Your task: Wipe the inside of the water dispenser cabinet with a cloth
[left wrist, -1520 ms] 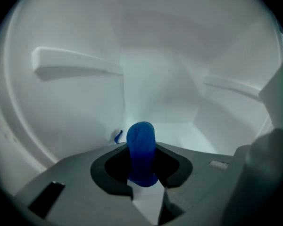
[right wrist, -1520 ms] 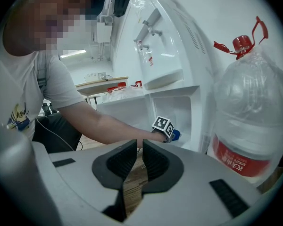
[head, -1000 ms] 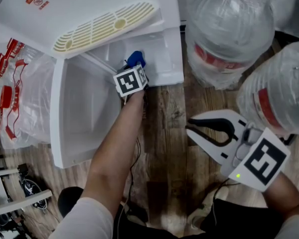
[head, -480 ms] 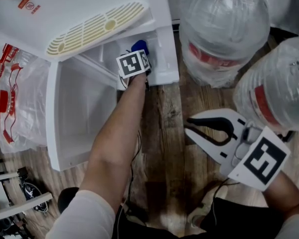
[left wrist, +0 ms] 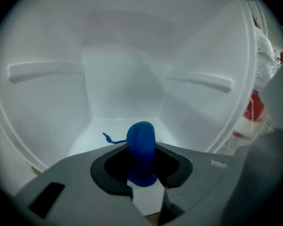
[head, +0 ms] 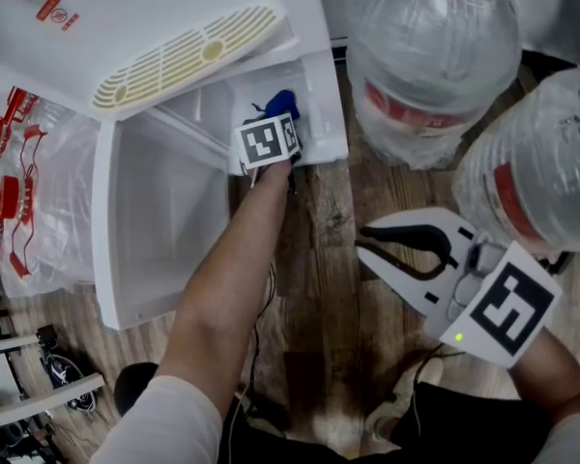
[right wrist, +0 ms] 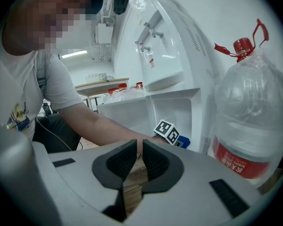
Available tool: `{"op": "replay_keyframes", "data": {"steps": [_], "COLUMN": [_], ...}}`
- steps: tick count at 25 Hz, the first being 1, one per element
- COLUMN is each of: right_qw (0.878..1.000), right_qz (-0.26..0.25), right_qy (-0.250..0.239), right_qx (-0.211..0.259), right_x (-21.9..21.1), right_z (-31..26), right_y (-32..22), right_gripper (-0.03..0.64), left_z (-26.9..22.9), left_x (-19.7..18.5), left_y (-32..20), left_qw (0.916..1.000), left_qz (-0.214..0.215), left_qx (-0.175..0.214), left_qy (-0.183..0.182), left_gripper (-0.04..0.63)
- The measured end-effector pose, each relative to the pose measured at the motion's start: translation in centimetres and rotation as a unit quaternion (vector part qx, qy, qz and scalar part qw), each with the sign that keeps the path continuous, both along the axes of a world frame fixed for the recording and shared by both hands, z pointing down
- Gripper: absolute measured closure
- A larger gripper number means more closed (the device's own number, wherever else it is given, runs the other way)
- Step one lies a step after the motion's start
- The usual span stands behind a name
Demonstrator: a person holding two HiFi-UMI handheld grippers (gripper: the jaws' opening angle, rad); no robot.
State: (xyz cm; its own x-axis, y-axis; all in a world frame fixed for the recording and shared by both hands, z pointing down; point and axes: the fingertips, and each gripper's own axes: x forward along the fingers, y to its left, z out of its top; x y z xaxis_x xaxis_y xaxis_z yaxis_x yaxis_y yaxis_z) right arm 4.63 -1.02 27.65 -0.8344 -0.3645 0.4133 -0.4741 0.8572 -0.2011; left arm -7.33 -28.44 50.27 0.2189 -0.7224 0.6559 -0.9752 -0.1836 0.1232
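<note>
The white water dispenser [head: 164, 17] lies on its back on the wooden floor with its cabinet [head: 319, 114] open. My left gripper [head: 276, 116] reaches into the cabinet mouth, shut on a rolled blue cloth [head: 282, 102]. In the left gripper view the blue cloth [left wrist: 141, 140] sticks up between the jaws of the left gripper [left wrist: 141, 163], just above the white cabinet floor [left wrist: 122, 93], where a loose thread trails off to the left. My right gripper [head: 365, 243] hovers over the floor to the right, apart from the dispenser. The right gripper [right wrist: 137, 161] is shut with nothing in it.
The cabinet door [head: 155, 220] lies swung open to the left. Two large plastic-wrapped water bottles [head: 430, 56] [head: 536, 182] stand close on the right. Bags holding red-capped parts [head: 29, 182] lie at the far left. Shelf rails [left wrist: 200, 81] run along both cabinet walls.
The left gripper pushed deeper into the cabinet with the cloth, then drew back a little and shifted right. The right gripper has stayed in place.
</note>
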Motion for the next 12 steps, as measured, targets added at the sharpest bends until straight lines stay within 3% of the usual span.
{"op": "replay_keyframes", "data": {"steps": [12], "right_qw": [1.000], "right_qz": [-0.008], "right_qy": [-0.007], "right_qx": [0.008], "right_x": [-1.9], "right_z": [-0.6], "right_y": [0.0], "right_gripper": [0.581], "left_z": [-1.0], "left_x": [1.1], "left_y": [4.9], "left_qw": [0.9990], "left_qz": [0.030], "left_qx": [0.000], "left_qy": [0.032], "left_gripper": [0.491]}}
